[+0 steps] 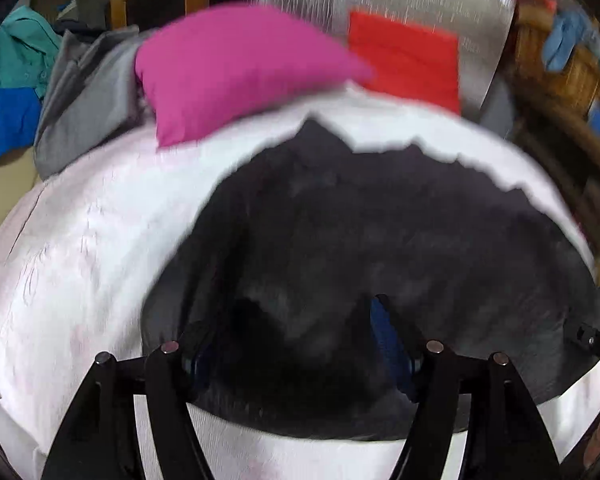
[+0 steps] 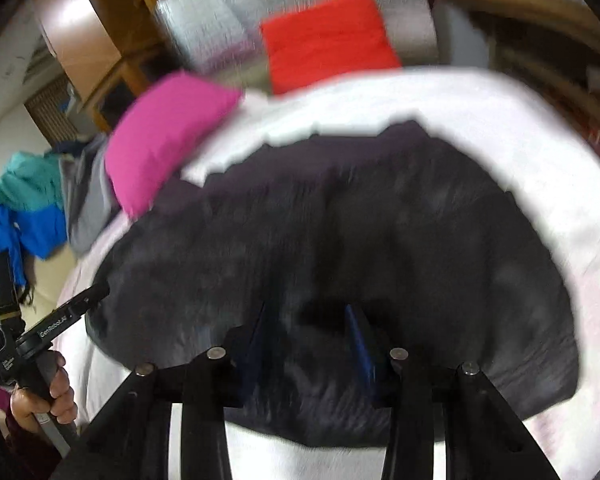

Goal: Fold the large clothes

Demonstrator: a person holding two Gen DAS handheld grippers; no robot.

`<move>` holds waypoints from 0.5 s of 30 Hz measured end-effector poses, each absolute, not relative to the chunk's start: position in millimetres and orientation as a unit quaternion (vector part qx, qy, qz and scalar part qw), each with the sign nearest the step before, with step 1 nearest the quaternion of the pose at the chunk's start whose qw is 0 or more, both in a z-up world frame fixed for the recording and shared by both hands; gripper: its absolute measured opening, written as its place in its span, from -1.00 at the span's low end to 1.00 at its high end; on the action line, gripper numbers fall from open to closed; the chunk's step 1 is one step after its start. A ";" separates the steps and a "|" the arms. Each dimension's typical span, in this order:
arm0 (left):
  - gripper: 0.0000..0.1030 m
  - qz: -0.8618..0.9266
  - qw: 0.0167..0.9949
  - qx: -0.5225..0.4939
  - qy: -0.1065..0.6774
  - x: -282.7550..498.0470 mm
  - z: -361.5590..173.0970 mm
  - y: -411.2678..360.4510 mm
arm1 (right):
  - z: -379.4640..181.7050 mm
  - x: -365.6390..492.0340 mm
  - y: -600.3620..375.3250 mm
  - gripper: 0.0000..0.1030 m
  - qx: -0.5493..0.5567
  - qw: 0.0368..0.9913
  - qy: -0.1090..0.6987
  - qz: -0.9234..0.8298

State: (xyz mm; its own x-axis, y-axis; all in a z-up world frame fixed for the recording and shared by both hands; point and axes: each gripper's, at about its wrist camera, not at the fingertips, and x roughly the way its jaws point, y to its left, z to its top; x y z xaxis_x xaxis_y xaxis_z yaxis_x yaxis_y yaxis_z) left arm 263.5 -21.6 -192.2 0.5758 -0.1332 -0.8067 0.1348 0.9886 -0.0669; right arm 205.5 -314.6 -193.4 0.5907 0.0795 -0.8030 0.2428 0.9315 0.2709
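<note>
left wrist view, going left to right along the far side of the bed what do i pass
teal garment → grey garment → pink cushion → red cushion, all beyond the dark garment on the white bed cover

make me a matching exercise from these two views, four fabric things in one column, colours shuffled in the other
Things:
1. garment spread on the bed
2. cushion nearest the grey clothes pile
3. cushion against the silver headboard
4. bed cover

Colours:
A. red
B. white
C. dark grey, near black
D. magenta pink

Pairs: 1-C, 2-D, 3-A, 4-B
</note>
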 end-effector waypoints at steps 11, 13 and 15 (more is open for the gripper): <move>0.56 -0.050 0.901 0.066 0.426 254.6 -189.6 -33.3 | -153.8 191.2 -334.7 -0.17 0.229 0.912 0.337 -0.052; 0.56 -0.042 0.903 0.078 0.420 252.8 -188.5 -37.2 | -160.6 203.5 -344.3 -0.16 0.237 0.904 0.345 -0.089; 0.56 -0.037 0.904 0.088 0.416 254.1 -190.3 -39.2 | -185.5 226.0 -358.3 -0.15 0.247 0.875 0.394 -0.134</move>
